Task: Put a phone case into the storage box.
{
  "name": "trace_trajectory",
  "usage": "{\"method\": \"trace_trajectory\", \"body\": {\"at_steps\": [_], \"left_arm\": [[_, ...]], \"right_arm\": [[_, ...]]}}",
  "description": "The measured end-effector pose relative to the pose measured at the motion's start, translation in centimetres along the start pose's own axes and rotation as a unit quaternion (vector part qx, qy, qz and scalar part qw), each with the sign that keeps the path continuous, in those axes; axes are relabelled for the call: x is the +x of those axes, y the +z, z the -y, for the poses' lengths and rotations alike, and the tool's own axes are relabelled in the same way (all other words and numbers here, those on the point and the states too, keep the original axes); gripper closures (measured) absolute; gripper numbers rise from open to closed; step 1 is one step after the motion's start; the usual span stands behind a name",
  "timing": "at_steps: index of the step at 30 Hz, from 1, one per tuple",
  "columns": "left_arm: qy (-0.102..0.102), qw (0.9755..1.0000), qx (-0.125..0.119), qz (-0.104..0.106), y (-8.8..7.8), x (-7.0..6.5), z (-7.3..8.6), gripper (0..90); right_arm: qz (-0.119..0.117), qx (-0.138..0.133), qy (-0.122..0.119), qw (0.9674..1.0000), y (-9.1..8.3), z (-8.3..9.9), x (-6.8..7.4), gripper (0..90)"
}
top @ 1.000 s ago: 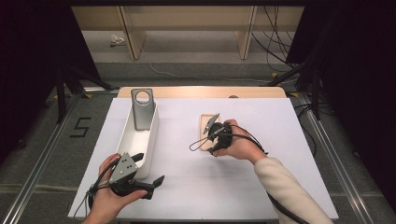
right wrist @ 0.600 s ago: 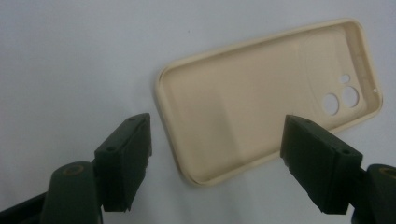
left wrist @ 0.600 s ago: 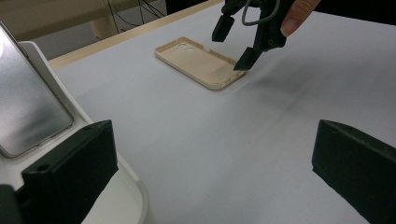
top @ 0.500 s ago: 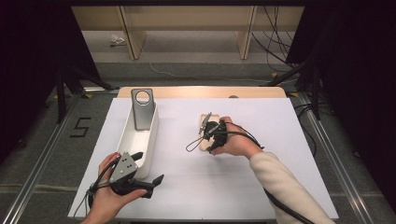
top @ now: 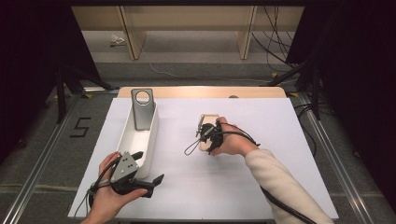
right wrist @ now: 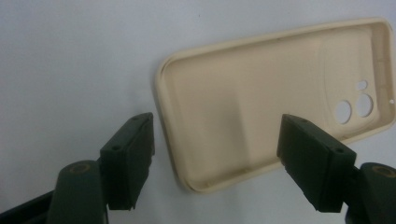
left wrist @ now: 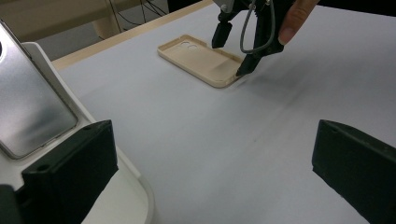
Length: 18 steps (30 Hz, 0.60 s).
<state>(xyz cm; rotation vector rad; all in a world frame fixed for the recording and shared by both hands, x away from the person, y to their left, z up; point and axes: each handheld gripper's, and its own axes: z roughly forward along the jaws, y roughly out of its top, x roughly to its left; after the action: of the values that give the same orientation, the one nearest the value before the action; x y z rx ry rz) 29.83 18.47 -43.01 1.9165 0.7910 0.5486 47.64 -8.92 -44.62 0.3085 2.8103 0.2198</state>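
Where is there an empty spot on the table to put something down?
The table is bare on its whole right side, past the right gripper and the beige phone case. There is also a bare strip between the case and the white tray, and along the near edge between the two arms. It is crowded at the left, where the tray with the phone and the left gripper sit.

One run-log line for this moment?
right gripper: open, straddling phone case end | left gripper: open, beside white tray | phone: in tray

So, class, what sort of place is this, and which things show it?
Likely a lab recording bench: a white-covered table ringed by dark curtains, loose cables on the floor, and a floor marker "5".
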Motion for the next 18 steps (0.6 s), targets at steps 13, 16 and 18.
{"method": "trace_trajectory", "body": {"at_steps": [13,16,18], "left_arm": [[0.002,1.0000,0.002,0.001,0.13,-0.07,0.03,0.0],[0.002,1.0000,0.002,0.001,0.14,-0.07,0.03,0.0],[0.001,1.0000,0.002,0.001,0.14,-0.06,0.03,0.0]], "right_arm": [[-0.004,0.019,-0.015,0.9997,0.42,-0.06,-0.21,30.4],[-0.004,0.018,-0.014,0.9997,0.57,-0.04,-0.18,30.7],[-0.003,0.022,-0.015,0.9996,0.59,-0.09,-0.21,30.6]]}}
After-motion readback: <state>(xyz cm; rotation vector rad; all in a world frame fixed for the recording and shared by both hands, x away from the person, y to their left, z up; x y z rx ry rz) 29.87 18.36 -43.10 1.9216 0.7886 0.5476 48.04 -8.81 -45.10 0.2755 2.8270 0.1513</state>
